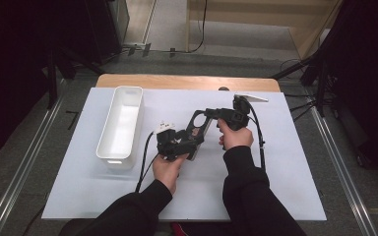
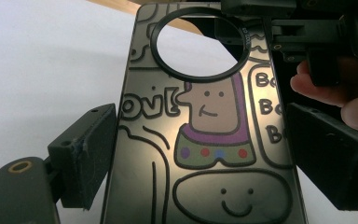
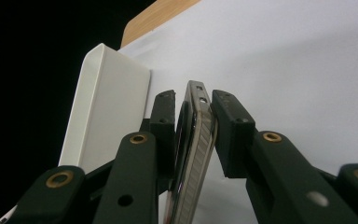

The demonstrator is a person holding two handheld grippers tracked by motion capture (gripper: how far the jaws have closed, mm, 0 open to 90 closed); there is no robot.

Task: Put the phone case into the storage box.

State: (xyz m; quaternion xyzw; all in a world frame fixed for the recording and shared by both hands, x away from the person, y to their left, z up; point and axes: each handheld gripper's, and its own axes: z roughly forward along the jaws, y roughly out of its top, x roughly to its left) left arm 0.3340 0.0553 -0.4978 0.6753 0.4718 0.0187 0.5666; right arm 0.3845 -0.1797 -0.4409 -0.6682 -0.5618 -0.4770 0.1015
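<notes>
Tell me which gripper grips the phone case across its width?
The left gripper: its jaws span the phone case's side edges. The right gripper pinches its thin faces.

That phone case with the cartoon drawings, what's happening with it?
A person holds a gripping tool in each hand above a white-covered table. The phone case, dark with cartoon figures and a round camera hole, is held in the air between both tools. The left tool clamps it across its width, and the right tool pinches its thin end. A white bin sits to the left.
</notes>
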